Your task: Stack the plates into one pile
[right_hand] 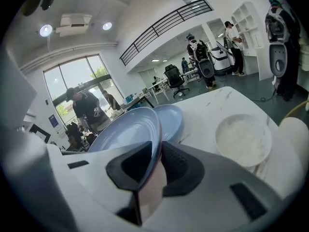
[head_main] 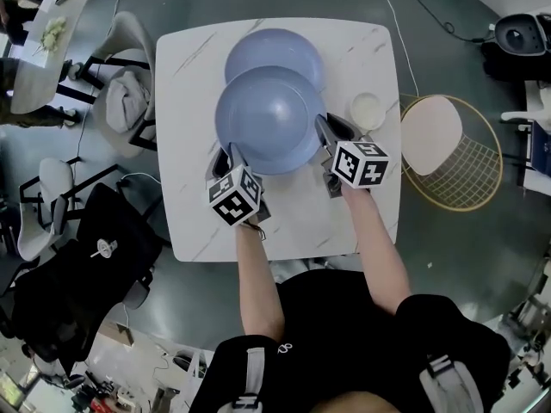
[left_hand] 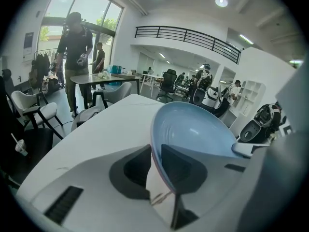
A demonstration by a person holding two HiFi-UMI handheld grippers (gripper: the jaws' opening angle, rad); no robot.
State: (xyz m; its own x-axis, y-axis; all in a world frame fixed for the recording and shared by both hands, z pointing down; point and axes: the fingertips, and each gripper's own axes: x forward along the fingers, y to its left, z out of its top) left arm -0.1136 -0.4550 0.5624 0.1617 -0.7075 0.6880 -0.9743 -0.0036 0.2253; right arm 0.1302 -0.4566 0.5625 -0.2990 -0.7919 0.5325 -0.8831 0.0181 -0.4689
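Note:
Two blue plates are on the white marble table (head_main: 185,67). The far plate (head_main: 280,48) (right_hand: 171,120) lies flat near the back edge. The nearer plate (head_main: 267,119) (left_hand: 198,129) (right_hand: 123,134) overlaps the far plate's front rim and is held from both sides. My left gripper (head_main: 231,157) (left_hand: 154,166) is shut on its left front rim. My right gripper (head_main: 327,138) (right_hand: 155,161) is shut on its right rim. In both gripper views the thin rim runs between the dark pads.
A small white dish (head_main: 367,110) (right_hand: 243,138) sits on the table right of the plates. A wire chair with a cream seat (head_main: 448,149) stands at the table's right, grey chairs (head_main: 129,93) at its left. People stand in the room beyond.

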